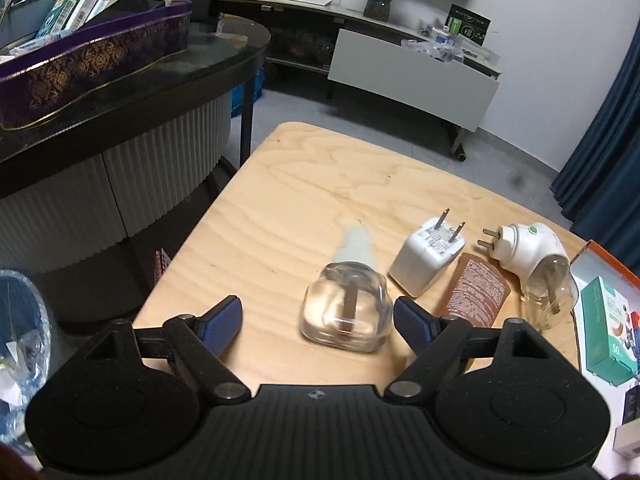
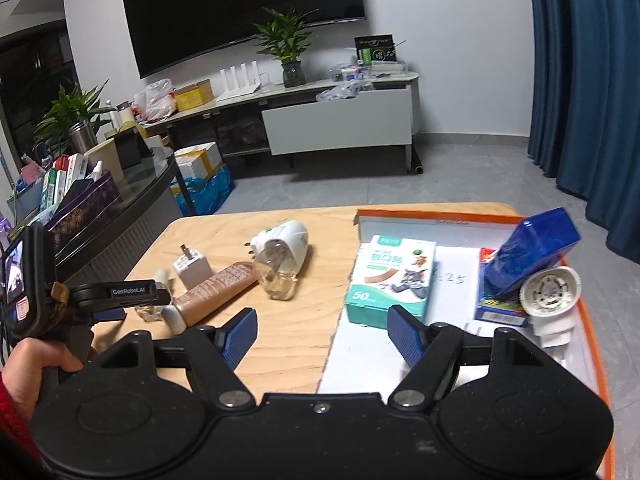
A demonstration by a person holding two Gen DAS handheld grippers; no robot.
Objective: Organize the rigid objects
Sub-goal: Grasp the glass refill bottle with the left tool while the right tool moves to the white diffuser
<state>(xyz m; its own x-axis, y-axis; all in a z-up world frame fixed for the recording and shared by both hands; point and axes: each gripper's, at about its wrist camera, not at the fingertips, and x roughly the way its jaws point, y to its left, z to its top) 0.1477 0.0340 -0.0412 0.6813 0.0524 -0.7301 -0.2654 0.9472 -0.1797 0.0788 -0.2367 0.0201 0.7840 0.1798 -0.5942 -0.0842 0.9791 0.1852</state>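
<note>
On the pale wooden bench (image 1: 304, 184), a clear squat glass refill bottle with a white cap (image 1: 347, 305) lies on its side between the wide-open jaws of the left gripper (image 1: 318, 320), nearer the right pad, with neither pad pressing on it. The likely trouble is in closing on it: the glass is smooth and rounded, so off-centre pads could squirt it forward or roll it into the white two-pin charger cube (image 1: 428, 258) just beside it, which touches the brown flat tube with a printed label (image 1: 474, 292). Beyond that lies the white plug-in vaporiser with its own glass bottle (image 1: 534, 264), so a shove could start a chain of knocks. The right gripper (image 2: 322, 336) hangs with jaws spread and empty over the near edge of the white orange-rimmed tray (image 2: 460, 222), just short of the teal and white plaster box (image 2: 390, 280); lowering there could clip the box or the tray lip. Anything brought over must also clear the leaning blue box (image 2: 536, 252) and round white fitting (image 2: 550, 292).
</note>
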